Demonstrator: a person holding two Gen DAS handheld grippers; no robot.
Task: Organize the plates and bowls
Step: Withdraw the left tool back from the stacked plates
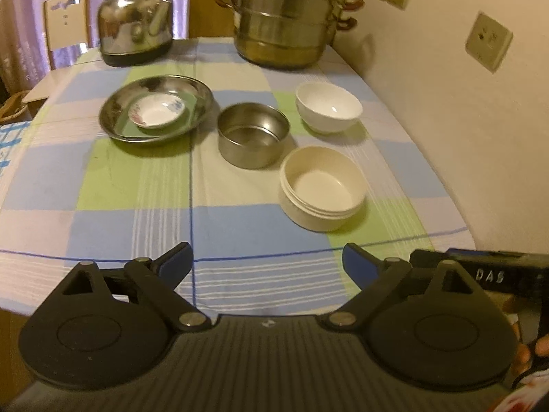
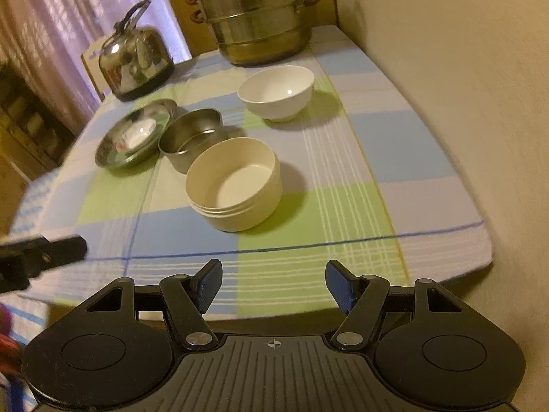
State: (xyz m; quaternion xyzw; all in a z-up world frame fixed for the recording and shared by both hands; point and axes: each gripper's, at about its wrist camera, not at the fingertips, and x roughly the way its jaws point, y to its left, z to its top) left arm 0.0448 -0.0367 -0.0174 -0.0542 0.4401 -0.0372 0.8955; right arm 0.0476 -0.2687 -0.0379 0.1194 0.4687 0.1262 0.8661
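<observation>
A steel plate (image 1: 113, 127) lies at the left of the checked tablecloth with a small flowered dish (image 1: 157, 110) inside it. To its right stand a steel bowl (image 1: 253, 137), a white bowl (image 1: 327, 106) and, nearest me, a cream round container (image 1: 322, 187). My left gripper (image 1: 267, 262) hangs open over the table's near edge with nothing between its blue pads. The right wrist view shows the cream container (image 2: 235, 183), steel bowl (image 2: 192, 137), steel plate (image 2: 113, 158) and white bowl (image 2: 276, 92). My right gripper (image 2: 273, 286) is open and empty, short of the container.
A steel kettle (image 1: 135, 24) and a stacked steamer pot (image 1: 284, 17) stand at the table's far end. A wall with sockets (image 1: 489, 41) runs close along the right side. A chair (image 1: 67, 20) stands behind the far left corner.
</observation>
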